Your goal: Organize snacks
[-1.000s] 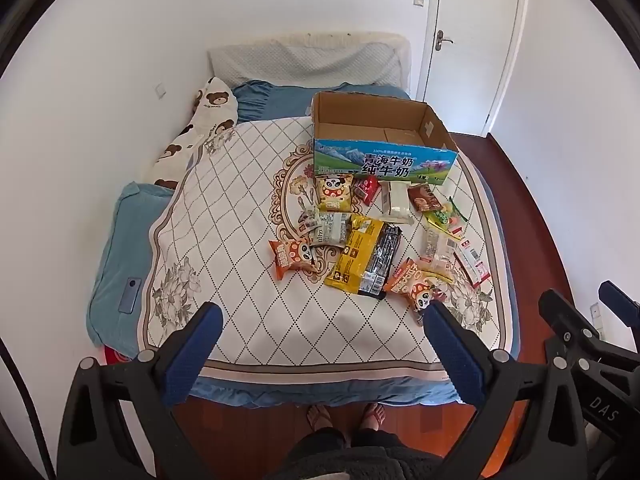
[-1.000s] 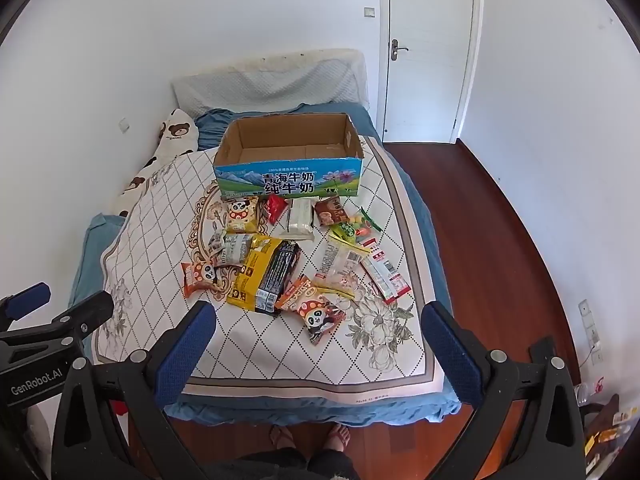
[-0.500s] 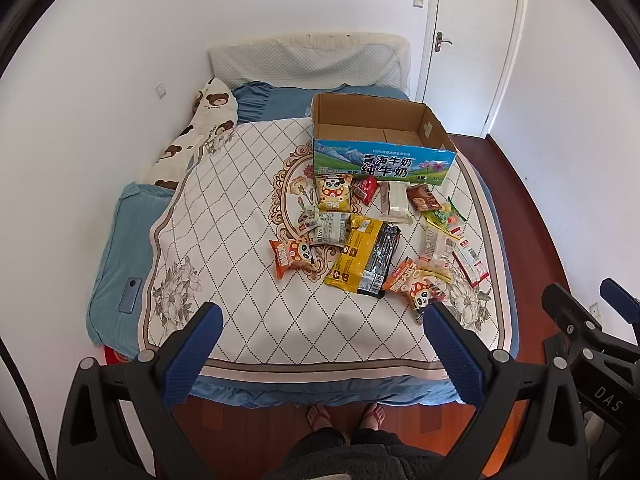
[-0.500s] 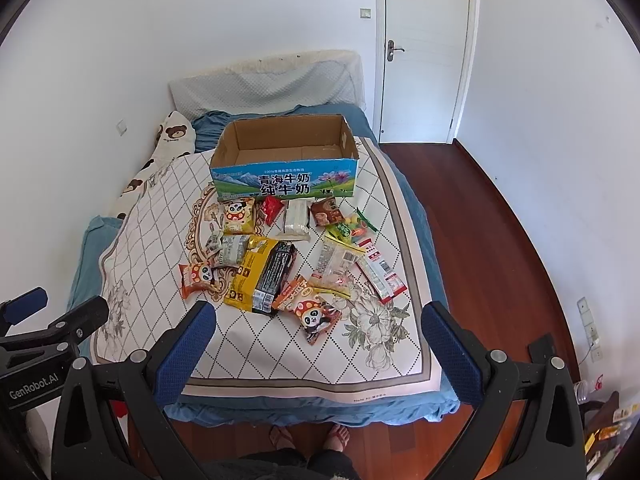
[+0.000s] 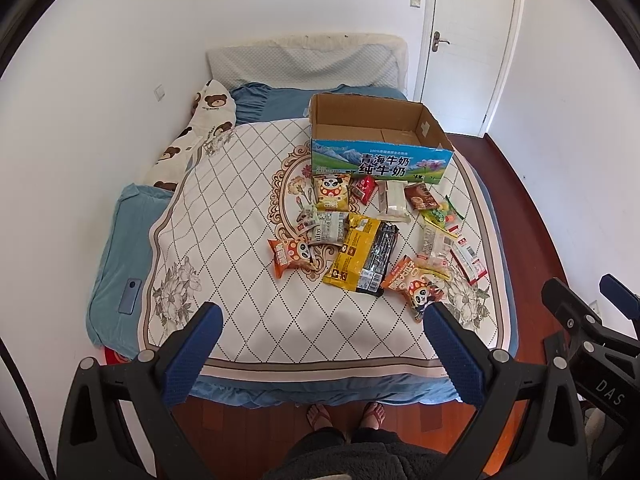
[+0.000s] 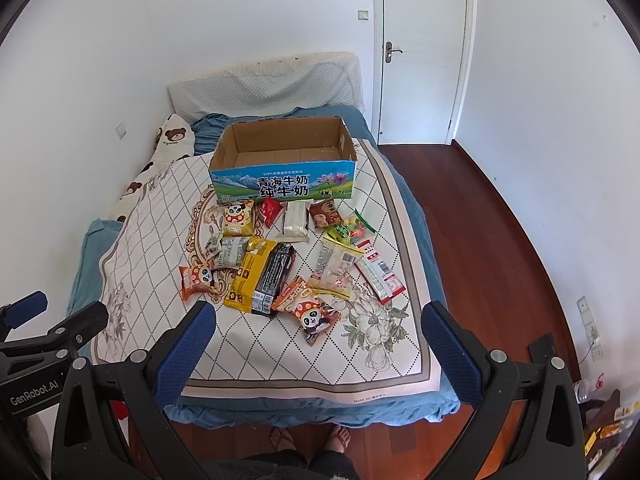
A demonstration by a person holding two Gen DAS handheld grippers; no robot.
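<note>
Several snack packets lie scattered on the bed in front of an open, empty cardboard milk box point(image 5: 380, 136) point(image 6: 284, 160). Among them are a yellow-and-black pack point(image 5: 362, 254) point(image 6: 262, 274), orange panda bags point(image 5: 290, 254) point(image 6: 198, 280) and a panda bag nearest me point(image 5: 418, 290) point(image 6: 314, 314). My left gripper point(image 5: 320, 344) is open and empty, held above the foot of the bed. My right gripper point(image 6: 318, 344) is open and empty too, at the same height. Each gripper shows at the edge of the other's view.
The bed has a quilted diamond-pattern cover point(image 5: 248, 216). A teddy-bear pillow point(image 5: 200, 128) lies along the left wall. A phone point(image 5: 130, 296) lies on the blue sheet at the left. A white door point(image 6: 420, 52) and wooden floor point(image 6: 480, 220) are at the right.
Both grippers have shifted only slightly; the view drifts a little. Nothing on the bed has moved.
</note>
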